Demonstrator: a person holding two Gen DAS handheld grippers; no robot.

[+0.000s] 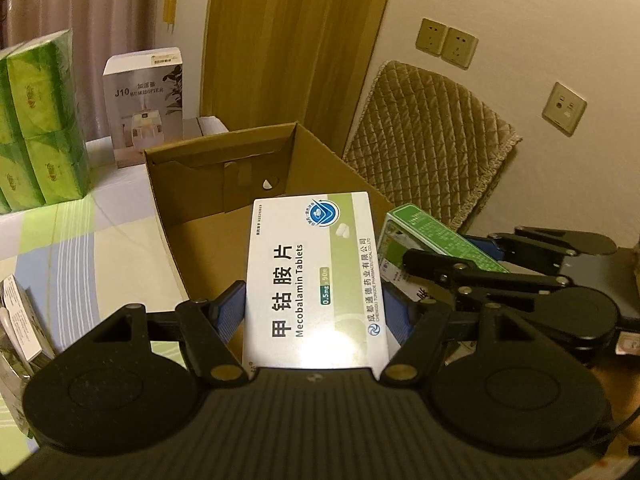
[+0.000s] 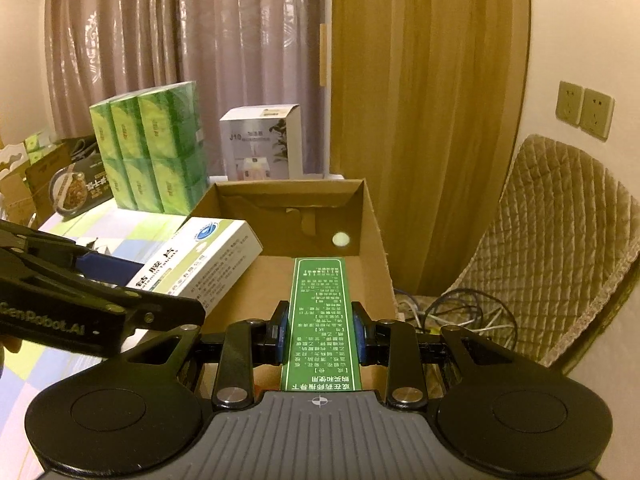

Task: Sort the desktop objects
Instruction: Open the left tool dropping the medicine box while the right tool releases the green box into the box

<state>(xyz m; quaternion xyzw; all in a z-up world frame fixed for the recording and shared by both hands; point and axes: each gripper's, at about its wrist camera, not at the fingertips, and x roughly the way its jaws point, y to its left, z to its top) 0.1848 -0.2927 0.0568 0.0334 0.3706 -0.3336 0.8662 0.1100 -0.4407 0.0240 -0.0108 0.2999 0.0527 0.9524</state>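
Left wrist view shows the left claw (image 1: 316, 312) clamping a white tablet carton (image 1: 316, 276) and the right claw (image 2: 320, 332) a green carton (image 2: 320, 320), both mid-frame over the open brown cardboard box (image 2: 372, 216), so release likely comes next.

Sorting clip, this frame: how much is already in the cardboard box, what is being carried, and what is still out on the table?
Done: nothing shows in the open cardboard box; its visible floor is bare.
In hand: the left gripper is shut on the white Mecobalamin tablet box, the right gripper on the green medicine box, both over the box.
Left: small packages at the table edge. The tissue packs and humidifier box may simply stay.
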